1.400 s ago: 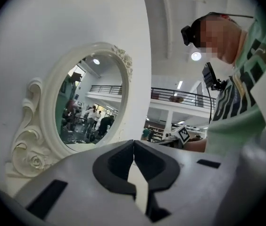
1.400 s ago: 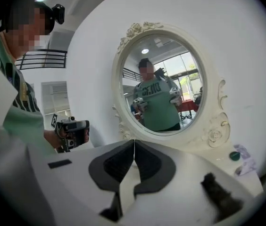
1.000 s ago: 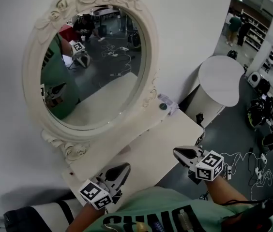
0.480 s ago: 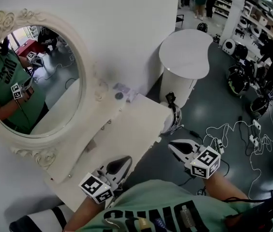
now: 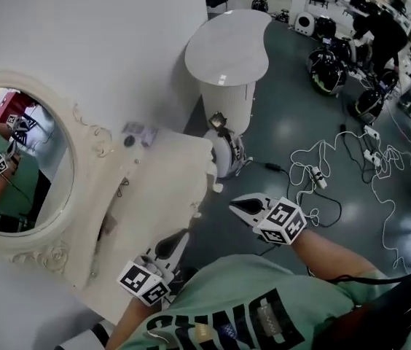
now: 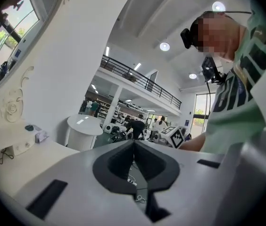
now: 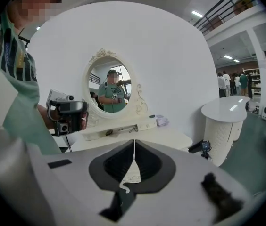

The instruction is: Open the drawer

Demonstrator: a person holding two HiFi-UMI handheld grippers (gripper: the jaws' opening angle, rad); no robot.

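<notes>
**Both claws closed and empty, clear of the drawer**
Your left gripper (image 5: 170,243) hangs at the front edge of the dressing table (image 5: 169,177), jaws pressed together on nothing. The drawer (image 7: 132,129) sits in the low shelf along the back edge, under the mirror (image 5: 16,159), well apart from both claws. Your right gripper (image 5: 240,205), likewise pinched closed and empty, is beyond the front edge over the floor (image 5: 300,130) and faces the drawer.

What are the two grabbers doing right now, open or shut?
Left gripper: shut, holding nothing.
Right gripper: shut, holding nothing.
</notes>
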